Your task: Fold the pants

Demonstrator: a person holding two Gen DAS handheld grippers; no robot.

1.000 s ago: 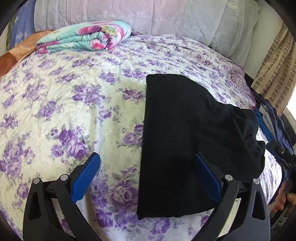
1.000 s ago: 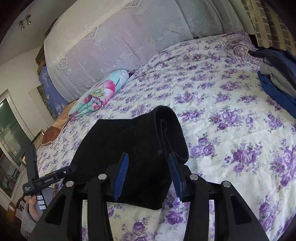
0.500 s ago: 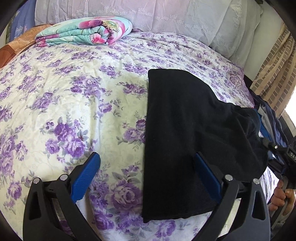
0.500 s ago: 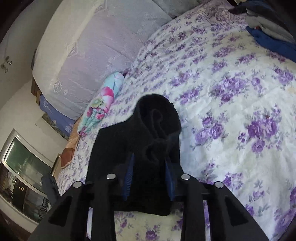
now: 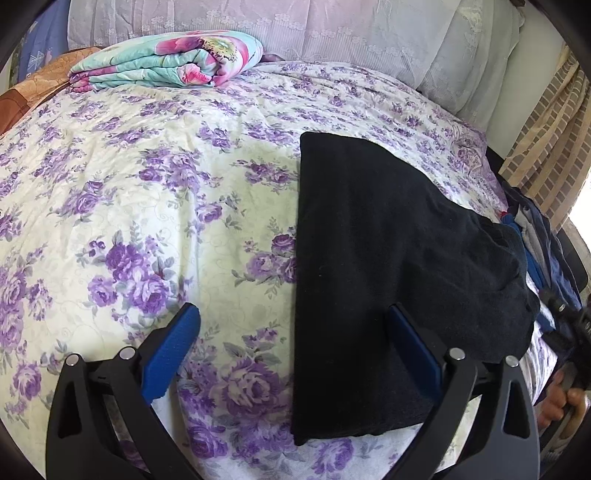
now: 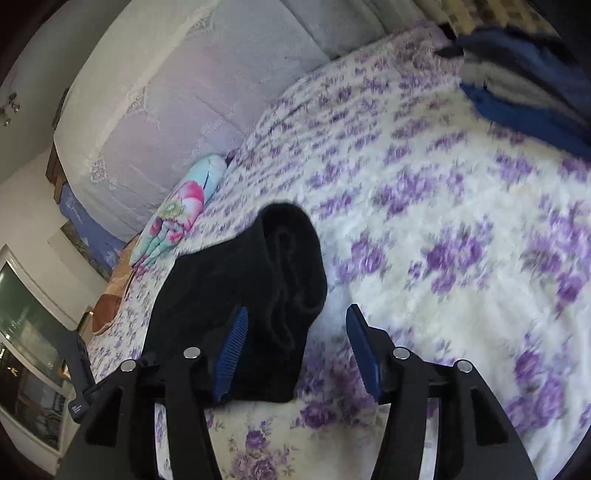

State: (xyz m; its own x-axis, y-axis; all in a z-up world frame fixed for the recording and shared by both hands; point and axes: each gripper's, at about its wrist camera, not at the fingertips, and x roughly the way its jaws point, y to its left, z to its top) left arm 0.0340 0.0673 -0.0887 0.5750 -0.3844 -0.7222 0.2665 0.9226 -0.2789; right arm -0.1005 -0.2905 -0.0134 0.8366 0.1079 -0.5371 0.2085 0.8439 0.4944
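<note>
Purple-flowered bedding covered the bed, with a folded floral blanket near the pillows and a pile of clothes at the far edge. Black pants lay folded on the bedding. Above their near end the left gripper stood wide open, holding nothing. The right gripper had just been opening; the bunched end of the pants sat between its jaws, the pads off the cloth.
</note>
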